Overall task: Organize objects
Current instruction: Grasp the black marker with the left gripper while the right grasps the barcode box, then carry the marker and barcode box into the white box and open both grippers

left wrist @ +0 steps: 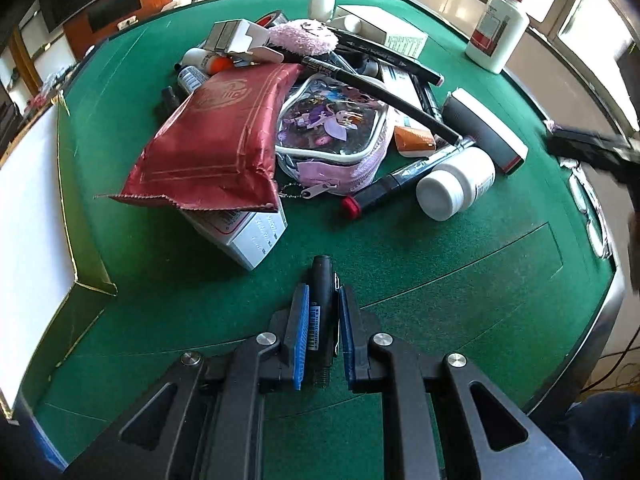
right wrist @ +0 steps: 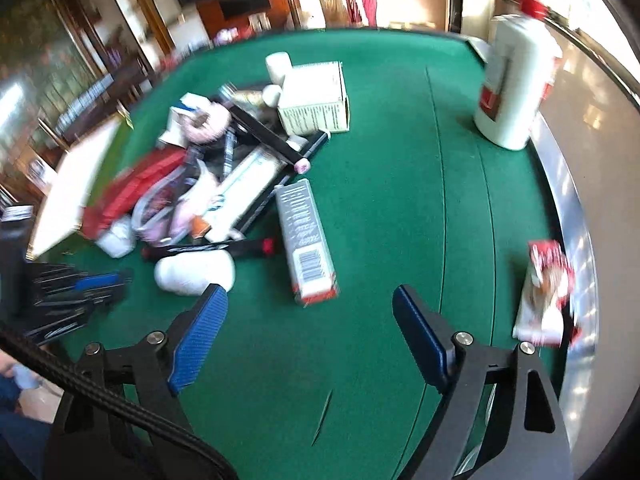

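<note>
I see left gripper (left wrist: 324,300): black arms, blue ribbed pads, round silver screws | right gripper (right wrist: 310,300): same black arms, blue pads (right wrist: 200,336), silver screws | black woven cable (right wrist: 100,396) by it | my blue sleeve at the edge

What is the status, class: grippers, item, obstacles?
Left gripper shut on black marker, above green table. Right gripper open, holding nothing. Pile ahead, unsorted; white box at left.

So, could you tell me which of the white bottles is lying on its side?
The small white pill bottle beside the red-capped marker; the big red-capped bottle stands upright at the table's far edge.
</note>
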Motion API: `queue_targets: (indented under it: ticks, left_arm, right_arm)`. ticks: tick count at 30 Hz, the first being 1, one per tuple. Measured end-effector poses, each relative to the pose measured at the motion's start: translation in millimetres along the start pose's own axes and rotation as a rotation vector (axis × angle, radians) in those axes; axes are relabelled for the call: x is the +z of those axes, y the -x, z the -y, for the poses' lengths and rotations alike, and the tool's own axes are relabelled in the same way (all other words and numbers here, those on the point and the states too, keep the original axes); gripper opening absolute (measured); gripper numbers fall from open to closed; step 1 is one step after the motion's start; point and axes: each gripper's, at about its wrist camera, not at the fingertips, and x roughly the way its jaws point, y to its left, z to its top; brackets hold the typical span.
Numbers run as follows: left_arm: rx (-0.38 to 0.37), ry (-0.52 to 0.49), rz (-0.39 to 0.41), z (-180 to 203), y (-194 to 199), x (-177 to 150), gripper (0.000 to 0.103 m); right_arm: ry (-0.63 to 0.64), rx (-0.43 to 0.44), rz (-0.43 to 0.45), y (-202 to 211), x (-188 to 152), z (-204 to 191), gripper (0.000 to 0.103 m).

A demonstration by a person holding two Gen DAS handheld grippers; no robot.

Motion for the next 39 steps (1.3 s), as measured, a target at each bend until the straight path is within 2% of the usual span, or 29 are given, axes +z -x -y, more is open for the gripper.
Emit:
queue_targets:
  ticks: [2, 4, 5, 7, 9, 10, 11, 15, 19, 26, 32, 39]
  left_arm:
    - [0.006, -0.002, 0.0, -2, 2, -2, 0.012]
    - [0.008, -0.006, 0.002, -1, 1, 0, 0.012]
    - [0.012, -0.009, 0.003, 0, 0, 0, 0.012]
    - [0.026, -0.018, 0.003, 6, -4, 4, 0.013]
    - [0.039, -0.033, 0.002, 6, -2, 2, 0.013]
    - [0.037, -0.026, 0.004, 5, -3, 3, 0.013]
    - [0.035, -0.02, 0.004, 7, -5, 5, 0.013]
    - [0.01, 0.026, 0.035, 7, -9, 8, 0.012]
    - [-0.068, 0.097, 0.053, -6, -5, 4, 0.012]
    - [-0.121, 0.103, 0.077, -2, 5, 6, 0.012]
    - [-0.141, 0.123, 0.112, -9, 21, 6, 0.012]
    - [-0.161, 0.184, 0.174, -39, 52, 0, 0.012]
  right_arm:
    - [0.029, -0.021, -0.044, -19, 14, -5, 0.078]
    - [0.048, -0.022, -0.087, -38, 24, -9, 0.061]
    - [0.054, -0.039, -0.097, -44, 26, -10, 0.061]
    - [0.078, -0.078, -0.144, -63, 29, -12, 0.05]
    - [0.072, -0.095, -0.168, -75, 29, -11, 0.047]
    - [0.084, -0.108, -0.148, -75, 28, -12, 0.03]
    - [0.081, -0.115, -0.149, -76, 26, -11, 0.024]
    - [0.009, -0.066, -0.102, -62, 13, -2, 0.025]
    - [-0.066, -0.011, -0.04, -37, -10, 4, 0.025]
    - [-0.13, 0.062, -0.022, -19, -41, -1, 0.025]
    - [-0.112, 0.104, -0.011, -5, -26, -25, 0.025]
    - [-0.032, 0.151, -0.016, 2, -19, -68, 0.025]
